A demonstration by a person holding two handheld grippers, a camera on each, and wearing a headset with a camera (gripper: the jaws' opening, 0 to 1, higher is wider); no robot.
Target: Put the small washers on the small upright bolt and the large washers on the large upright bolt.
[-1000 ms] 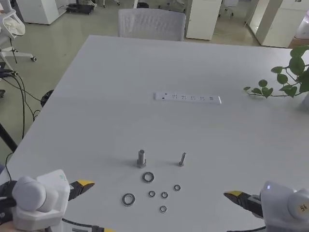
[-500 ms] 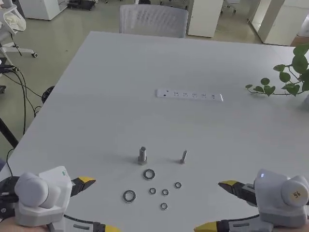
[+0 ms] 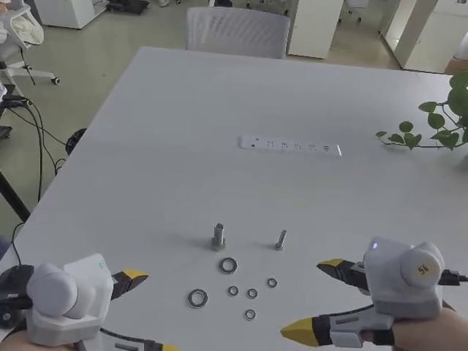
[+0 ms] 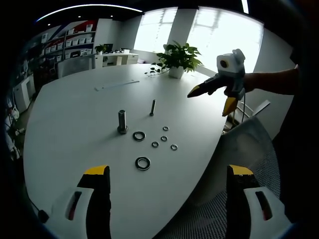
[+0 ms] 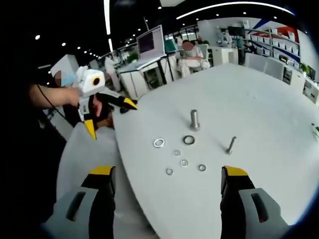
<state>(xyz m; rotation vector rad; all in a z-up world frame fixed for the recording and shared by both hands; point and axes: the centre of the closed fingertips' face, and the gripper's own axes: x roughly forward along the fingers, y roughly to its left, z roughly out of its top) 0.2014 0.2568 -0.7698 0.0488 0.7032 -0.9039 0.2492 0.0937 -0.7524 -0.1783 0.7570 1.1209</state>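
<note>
Washers (image 3: 251,293) are in neither tool yet. Your right tool (image 3: 313,300), in the lower right of the head view, has its jaws spread wide with nothing between them. Your left tool (image 3: 150,312), in the lower left, is spread just as wide and also empty.

Over the last second the right tool has come up out of the bottom right corner and pushed toward the centre. Both its yellow tips now show, and the upper one is nearer the loose parts than it was. The left tool has hardly shifted. The slight drift of the whole scene is your head moving; the parts on the counter (image 3: 183,146) lie in the same pattern as before.

Just left of the right tool's upper tip, four small washers (image 3: 272,282) lie flat in a loose cluster at lower centre. Of the two large washers (image 3: 228,265), one rests just below the large bolt (image 3: 218,236) and the other sits at the lower left of the cluster. The small bolt (image 3: 281,239) stands to the right of the large one. Both are upright with bare shanks. Farther up the frame are a power strip (image 3: 289,145), a plant (image 3: 439,124) at the right edge and a chair (image 3: 238,31) at the top.

This looks like the start of your first pickup, with all six pieces left to place. The right tool seems best placed for the small washer nearest it, which also lies closest to the small bolt. The pieces are thin and flat, so expect to narrow the jaws a good deal before they bite.
</note>
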